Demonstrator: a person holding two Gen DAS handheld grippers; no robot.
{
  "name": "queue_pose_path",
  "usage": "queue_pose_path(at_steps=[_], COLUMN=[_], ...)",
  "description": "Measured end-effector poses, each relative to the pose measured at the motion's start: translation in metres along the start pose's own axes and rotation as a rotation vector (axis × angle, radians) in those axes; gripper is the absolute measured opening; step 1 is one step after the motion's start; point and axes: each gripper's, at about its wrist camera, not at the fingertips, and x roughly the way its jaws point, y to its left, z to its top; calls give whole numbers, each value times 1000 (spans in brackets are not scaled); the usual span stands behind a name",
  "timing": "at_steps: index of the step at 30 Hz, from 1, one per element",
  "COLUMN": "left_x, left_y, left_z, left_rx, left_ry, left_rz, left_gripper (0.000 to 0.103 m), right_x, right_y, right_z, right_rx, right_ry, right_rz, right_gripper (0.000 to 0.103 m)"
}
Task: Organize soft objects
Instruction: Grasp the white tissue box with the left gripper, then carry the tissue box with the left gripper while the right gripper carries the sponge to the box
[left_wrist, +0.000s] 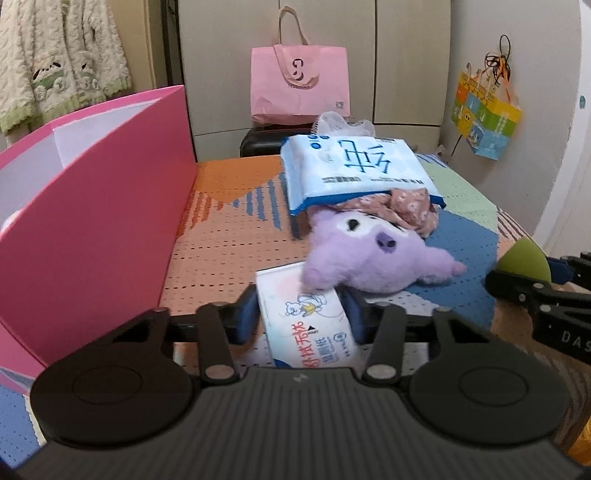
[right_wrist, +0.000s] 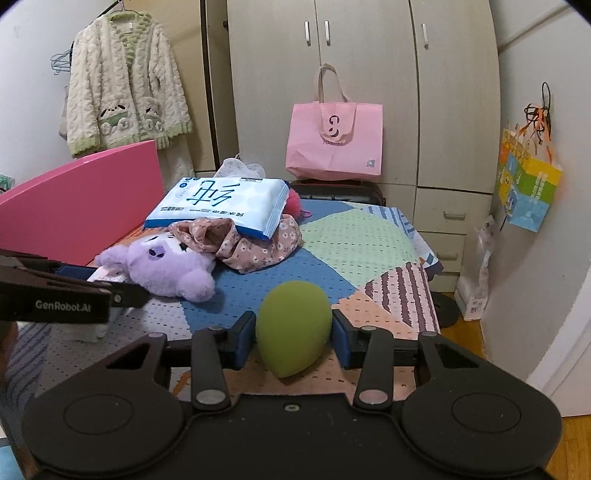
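Note:
My left gripper (left_wrist: 301, 314) is shut on a small white tissue pack (left_wrist: 306, 317) with a bear print, just above the patterned mat. A purple plush toy (left_wrist: 373, 254) lies right beyond it, touching the pack's far end. My right gripper (right_wrist: 293, 328) is shut on a green egg-shaped sponge (right_wrist: 293, 328); the sponge also shows at the right edge of the left wrist view (left_wrist: 524, 264). A large blue-and-white tissue pack (left_wrist: 354, 166) rests on floral pink cloth (left_wrist: 406, 210) behind the plush. A pink open box (left_wrist: 85, 229) stands at the left.
The colourful patchwork mat (right_wrist: 354, 243) covers the table. A pink tote bag (right_wrist: 334, 144) sits on a dark case behind it, before the wardrobe. A colourful bag (right_wrist: 528, 184) hangs on the right wall. A fleece robe (right_wrist: 125, 85) hangs at the back left.

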Motion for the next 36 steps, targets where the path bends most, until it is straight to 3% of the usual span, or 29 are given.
queue_pose_path(at_steps=[17, 31, 36], left_x=[-24, -63, -79], left_y=[11, 26, 39], left_z=[-7, -18, -14], left_rx=[-37, -45, -31], left_ry=[9, 47, 84], left_rz=[-28, -94, -134], left_gripper=[39, 39, 39], right_x=[-21, -43, -52], right_y=[12, 27, 40], right_z=[-1, 2, 1], right_rx=[5, 52, 57], right_ry=[-3, 104, 162], right_rz=[39, 187, 288], right_gripper=[43, 43, 43])
